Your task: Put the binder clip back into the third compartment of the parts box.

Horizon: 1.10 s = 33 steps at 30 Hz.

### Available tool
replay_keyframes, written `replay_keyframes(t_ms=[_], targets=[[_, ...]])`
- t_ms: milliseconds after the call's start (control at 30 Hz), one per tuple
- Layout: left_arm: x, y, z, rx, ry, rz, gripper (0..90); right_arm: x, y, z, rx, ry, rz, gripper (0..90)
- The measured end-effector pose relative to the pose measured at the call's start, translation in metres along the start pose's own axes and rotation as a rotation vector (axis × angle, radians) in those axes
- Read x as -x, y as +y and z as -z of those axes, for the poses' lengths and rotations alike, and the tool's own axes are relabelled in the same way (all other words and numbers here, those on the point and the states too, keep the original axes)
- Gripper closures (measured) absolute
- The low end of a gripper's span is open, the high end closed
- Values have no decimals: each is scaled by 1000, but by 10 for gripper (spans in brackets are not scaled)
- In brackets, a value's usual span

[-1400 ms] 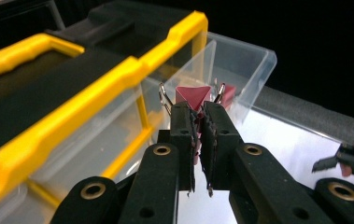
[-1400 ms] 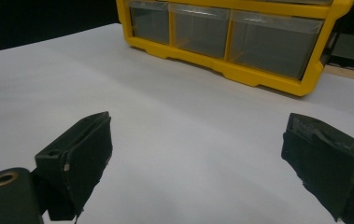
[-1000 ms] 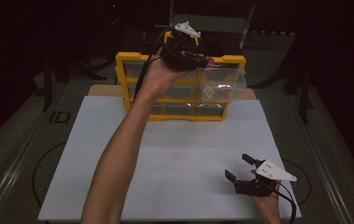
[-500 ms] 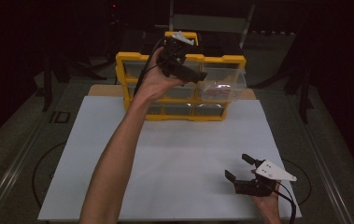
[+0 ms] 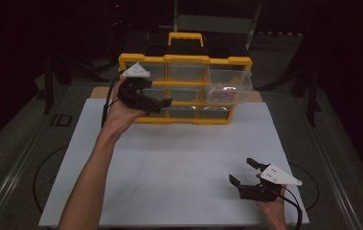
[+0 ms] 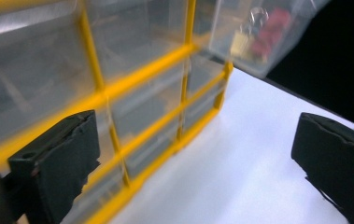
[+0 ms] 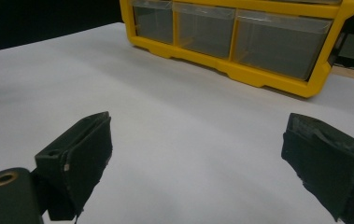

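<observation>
A yellow drawer organizer with a black top and a yellow carry handle stands at the far edge of the white bench top, its long axis along that edge and its clear drawer fronts facing the person. One clear drawer on the right side of the middle row is pulled out toward the near edge; in the left gripper view it holds small red pieces and a brass padlock. The other drawers sit flush, and their contents cannot be made out.

The left gripper hovers in front of the organizer's left column, jaws spread wide with nothing between them, pointing right along the drawer fronts. Half a second ago it was higher and farther right, up by the organizer's top edge above the middle column; it has since come down and to the left. The pulled-out drawer has not moved.

The right gripper rests near the bench's near right corner, jaws apart and empty, aimed at the organizer's bottom row, in the same place as before.
</observation>
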State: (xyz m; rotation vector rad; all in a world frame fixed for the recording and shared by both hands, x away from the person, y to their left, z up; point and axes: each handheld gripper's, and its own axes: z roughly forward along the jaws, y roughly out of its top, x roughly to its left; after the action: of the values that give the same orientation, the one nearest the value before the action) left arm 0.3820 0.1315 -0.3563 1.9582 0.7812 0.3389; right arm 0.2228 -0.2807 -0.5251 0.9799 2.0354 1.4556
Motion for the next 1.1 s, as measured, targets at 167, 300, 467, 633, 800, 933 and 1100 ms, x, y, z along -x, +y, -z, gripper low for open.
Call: replay_keyframes(t_ms=[167, 300, 467, 633, 800, 933, 1100], targets=[[2, -48, 18, 19, 16, 6, 4, -2, 0, -2, -1, 6, 0, 83], [5, -98, 32, 26, 40, 24, 1, -4, 1, -3, -2, 6, 0, 83], [15, -157, 55, 83, 76, 41, 1, -4, 1, -4, 1, 7, 3, 83], [23, -179, 65, 95, 111, 24, 1, -6, 2, -5, 6, 4, 0, 83], [27, -202, 75, 121, 159, 40, 1, -6, 3, -5, 21, -3, -6, 83], [25, -226, 84, 155, 174, 76, 1, -5, 4, -5, 28, -10, -11, 83], [24, -238, 86, 146, 192, 86, 1, -7, 5, -8, 26, -3, -2, 83]])
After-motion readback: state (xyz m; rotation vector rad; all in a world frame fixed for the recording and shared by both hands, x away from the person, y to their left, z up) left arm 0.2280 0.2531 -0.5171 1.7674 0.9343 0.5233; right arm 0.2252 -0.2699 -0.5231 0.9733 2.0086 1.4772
